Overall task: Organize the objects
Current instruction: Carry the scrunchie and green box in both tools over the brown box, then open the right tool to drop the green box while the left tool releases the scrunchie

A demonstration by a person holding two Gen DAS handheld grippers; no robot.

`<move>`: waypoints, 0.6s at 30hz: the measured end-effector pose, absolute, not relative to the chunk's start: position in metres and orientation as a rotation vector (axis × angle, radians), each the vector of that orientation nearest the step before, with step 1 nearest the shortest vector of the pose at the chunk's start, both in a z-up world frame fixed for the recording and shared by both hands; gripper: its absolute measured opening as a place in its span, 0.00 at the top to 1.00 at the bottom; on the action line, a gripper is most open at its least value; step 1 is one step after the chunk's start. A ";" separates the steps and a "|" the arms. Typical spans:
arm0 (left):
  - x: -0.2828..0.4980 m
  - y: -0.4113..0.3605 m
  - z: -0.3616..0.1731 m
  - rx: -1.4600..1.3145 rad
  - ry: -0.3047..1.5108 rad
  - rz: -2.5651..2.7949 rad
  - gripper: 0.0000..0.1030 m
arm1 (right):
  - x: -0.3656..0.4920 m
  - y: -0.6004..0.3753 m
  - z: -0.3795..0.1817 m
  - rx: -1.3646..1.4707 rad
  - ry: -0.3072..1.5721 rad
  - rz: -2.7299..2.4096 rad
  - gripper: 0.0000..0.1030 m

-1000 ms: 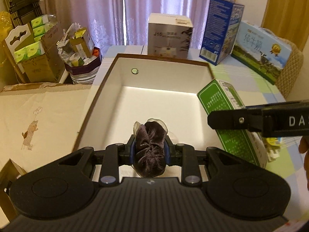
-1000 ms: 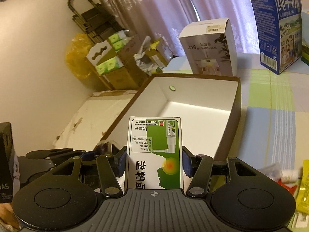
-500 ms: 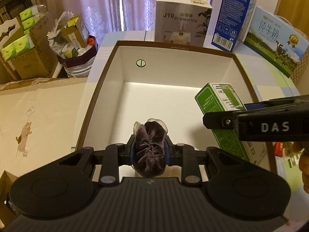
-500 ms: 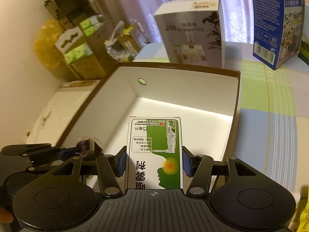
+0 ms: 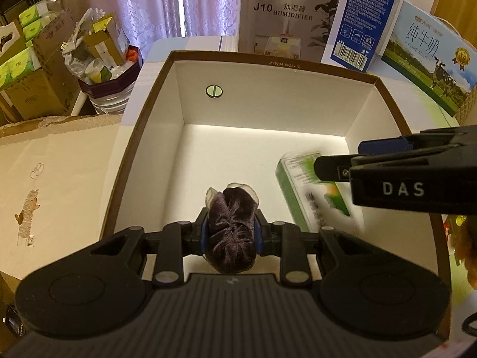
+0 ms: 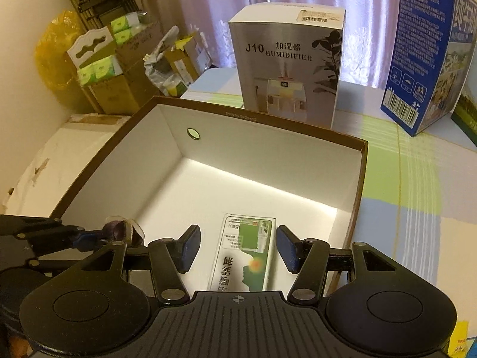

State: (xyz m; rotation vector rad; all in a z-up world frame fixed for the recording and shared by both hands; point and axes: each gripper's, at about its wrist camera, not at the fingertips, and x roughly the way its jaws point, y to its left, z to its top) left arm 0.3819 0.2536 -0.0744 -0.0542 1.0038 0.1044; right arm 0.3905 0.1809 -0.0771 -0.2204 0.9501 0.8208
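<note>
The silver carton at the bench's far edge reads "J10 加湿器 HUMIDIFIER". The milk carton at the far right corner reads "纯牛奶 PURE MILK". The right gripper carries "DAS" on its side. The open box's far rim bears small print, roughly "ZYW34.5x25x12".

Pale lilac curtains hang at the far side, daylight glowing through. A cream wall rises on the left, with stacked cardboard cartons and what may be folded chairs against it. A checked cloth covers the worktop.
</note>
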 end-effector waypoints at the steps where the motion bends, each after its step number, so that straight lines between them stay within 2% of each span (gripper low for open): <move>1: 0.383 0.253 -0.075 -0.053 1.005 0.104 0.77 | 0.391 0.180 -0.077 -0.218 0.952 0.822 0.48; 6: 0.386 0.252 -0.077 -0.051 1.004 0.100 0.75 | 0.389 0.168 -0.072 -0.189 0.964 0.828 0.48; 9: 0.385 0.252 -0.073 -0.052 0.983 0.091 0.66 | 0.386 0.160 -0.066 -0.153 0.973 0.858 0.47; 11: 0.383 0.251 -0.068 -0.058 0.963 0.085 0.50 | 0.380 0.155 -0.061 -0.149 0.966 0.872 0.47; 13: 0.379 0.251 -0.062 -0.050 0.945 0.094 0.42 | 0.374 0.150 -0.056 -0.149 0.958 0.882 0.44; 18: 0.368 0.252 -0.050 -0.039 0.936 0.096 0.29 | 0.358 0.137 -0.044 -0.122 0.949 0.908 0.39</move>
